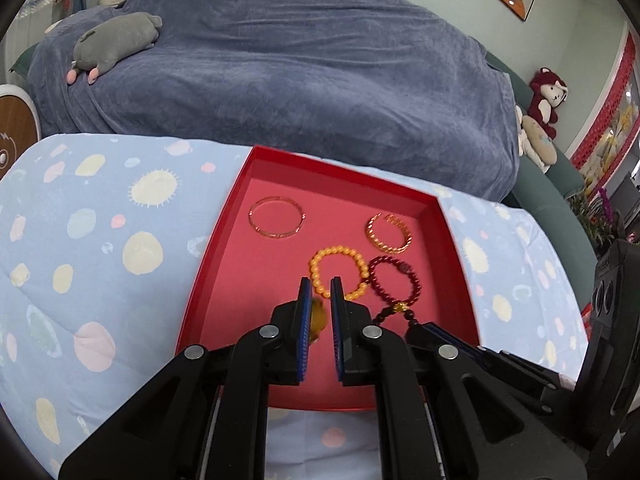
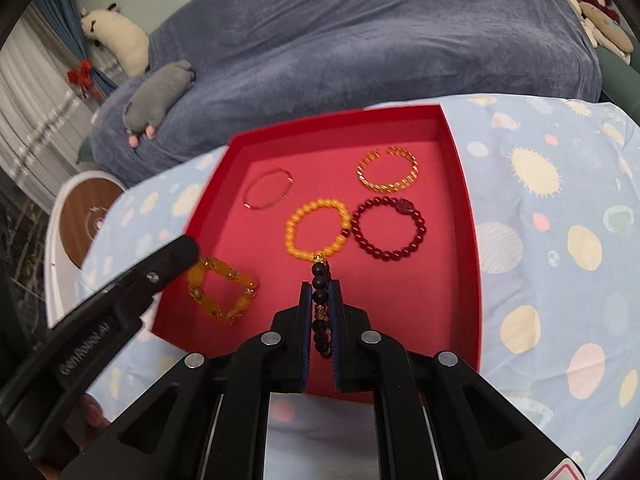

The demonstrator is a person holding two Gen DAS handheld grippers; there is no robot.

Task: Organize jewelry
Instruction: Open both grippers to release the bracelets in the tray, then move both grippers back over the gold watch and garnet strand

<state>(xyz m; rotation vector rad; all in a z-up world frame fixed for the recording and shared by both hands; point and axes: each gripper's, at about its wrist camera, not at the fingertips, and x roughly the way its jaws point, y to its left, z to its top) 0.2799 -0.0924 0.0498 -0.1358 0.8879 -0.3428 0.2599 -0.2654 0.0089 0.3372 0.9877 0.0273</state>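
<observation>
Right hand-held gripper (image 2: 321, 294) pinching dark bead bracelet (image 2: 320, 308) over red tray (image 2: 460, 184). Left hand-held gripper (image 1: 320, 292) pinching amber bracelet (image 2: 222, 290), near-left part of tray, touching tray floor.

The left claw (image 1: 320, 286) hides most of a blurred amber bracelet (image 1: 318, 318).

Bare tray (image 2: 448, 280) floor lies along the right wall. The yellow bead bracelet (image 2: 318, 229) and dark red bracelet (image 2: 389, 228) crowd the centre.
</observation>
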